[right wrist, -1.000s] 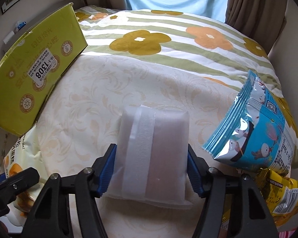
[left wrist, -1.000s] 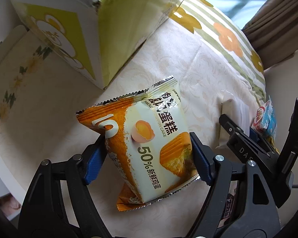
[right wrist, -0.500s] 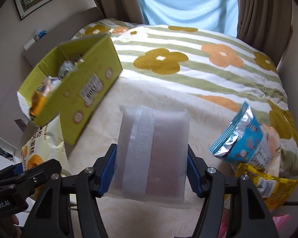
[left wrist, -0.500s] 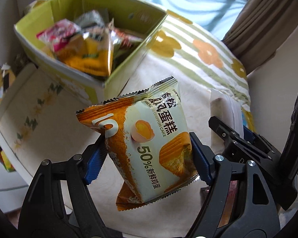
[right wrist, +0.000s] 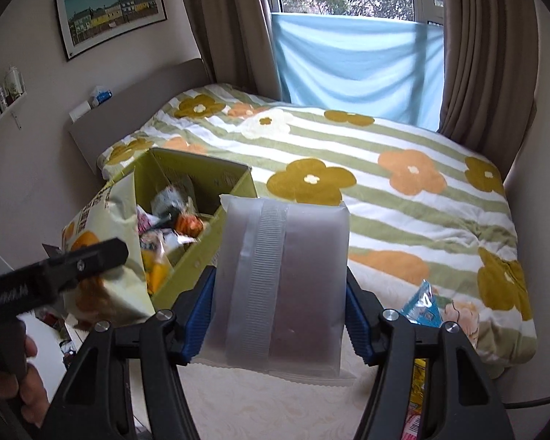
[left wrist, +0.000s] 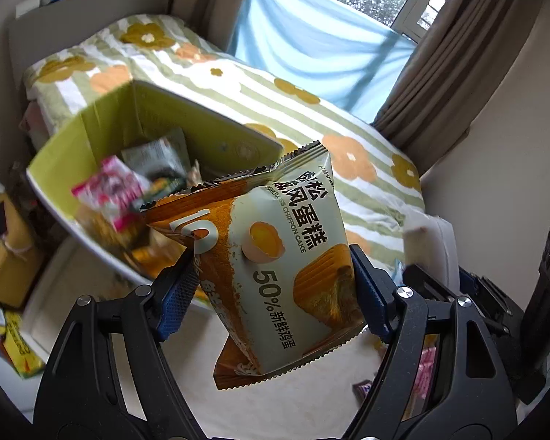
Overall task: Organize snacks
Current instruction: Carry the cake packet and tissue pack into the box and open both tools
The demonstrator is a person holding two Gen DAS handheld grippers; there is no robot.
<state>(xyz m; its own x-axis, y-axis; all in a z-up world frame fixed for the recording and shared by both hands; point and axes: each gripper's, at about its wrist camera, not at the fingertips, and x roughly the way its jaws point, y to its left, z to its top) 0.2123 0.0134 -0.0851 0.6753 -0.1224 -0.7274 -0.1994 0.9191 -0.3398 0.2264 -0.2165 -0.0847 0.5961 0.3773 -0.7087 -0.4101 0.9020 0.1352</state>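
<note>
My left gripper (left wrist: 271,293) is shut on an orange and cream chiffon cake packet (left wrist: 275,253) and holds it in the air, right of the green cardboard box (left wrist: 73,135), which holds several snack packets. My right gripper (right wrist: 278,311) is shut on a frosted white snack pouch (right wrist: 282,282) and holds it up above the bed, right of the same box (right wrist: 234,179). The left gripper with its packet (right wrist: 91,227) shows at the left of the right wrist view.
The bed has a striped flower quilt (right wrist: 403,190). A blue packet (right wrist: 421,304) and a yellow packet (right wrist: 418,381) lie at its near right edge. Brown boxes and clutter (left wrist: 3,256) stand on the floor at the left. Curtains and a window stand behind.
Both grippers have risen high above the bed with their packets still held. The green box, once close and level, now lies below with its inside in view.
</note>
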